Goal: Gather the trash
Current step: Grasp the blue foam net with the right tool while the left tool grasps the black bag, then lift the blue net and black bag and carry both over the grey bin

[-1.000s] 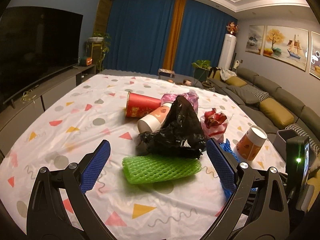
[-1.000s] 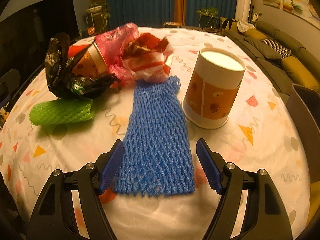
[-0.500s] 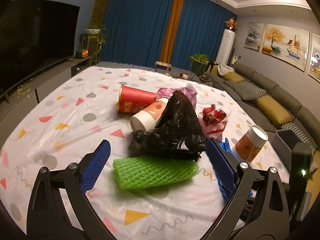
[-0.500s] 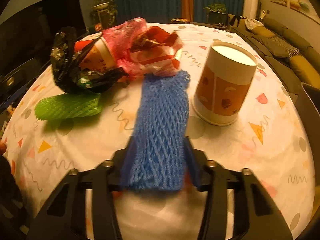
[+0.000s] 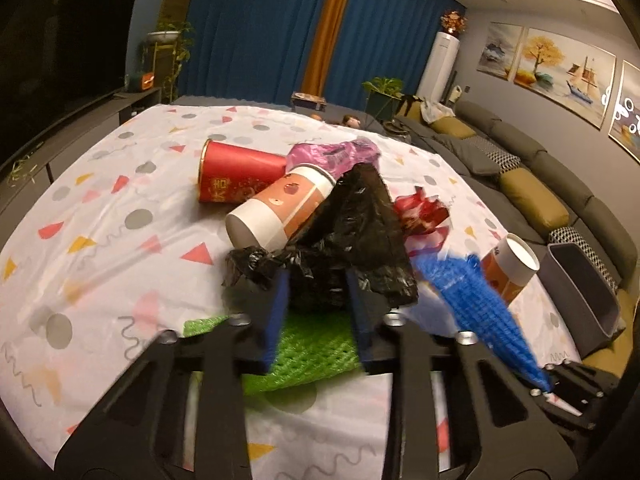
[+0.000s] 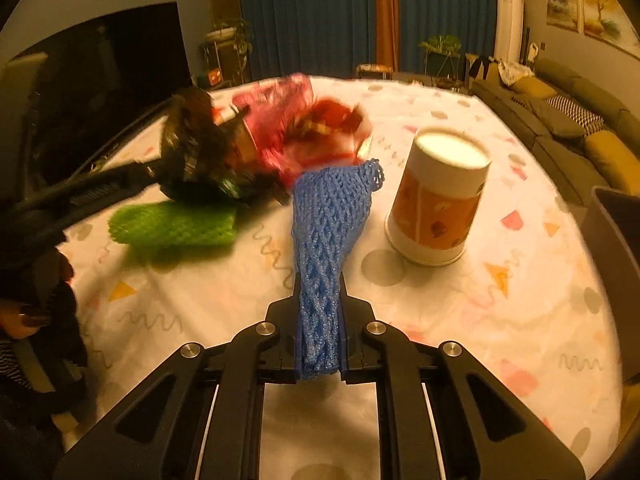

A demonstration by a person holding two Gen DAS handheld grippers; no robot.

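Note:
Trash lies heaped on a patterned tablecloth [image 5: 100,216]. My left gripper [image 5: 316,280] reaches over a green foam net [image 5: 312,348] lying flat; its jaws are closing, the tips pinching a crumpled black plastic bag [image 5: 360,240]. In the right wrist view the left gripper [image 6: 152,176] meets that black bag [image 6: 192,152] above the green net [image 6: 172,224]. My right gripper [image 6: 320,280] is closing its jaws tight on a blue foam net [image 6: 328,216], squeezed narrow and raised off the cloth. The blue net [image 5: 476,304] also shows at the right of the left wrist view.
A paper cup [image 6: 436,204] stands upside down right of the blue net. Another cup [image 5: 280,212], a red cup [image 5: 236,176], a pink bag [image 5: 332,152] and a red wrapper [image 5: 420,216] lie behind the black bag. A grey bin [image 5: 580,292] stands at the table's right edge.
The left gripper moved forward over the green net and its wide jaws came together at the black bag. The right gripper's jaws closed on the blue net and lifted it.

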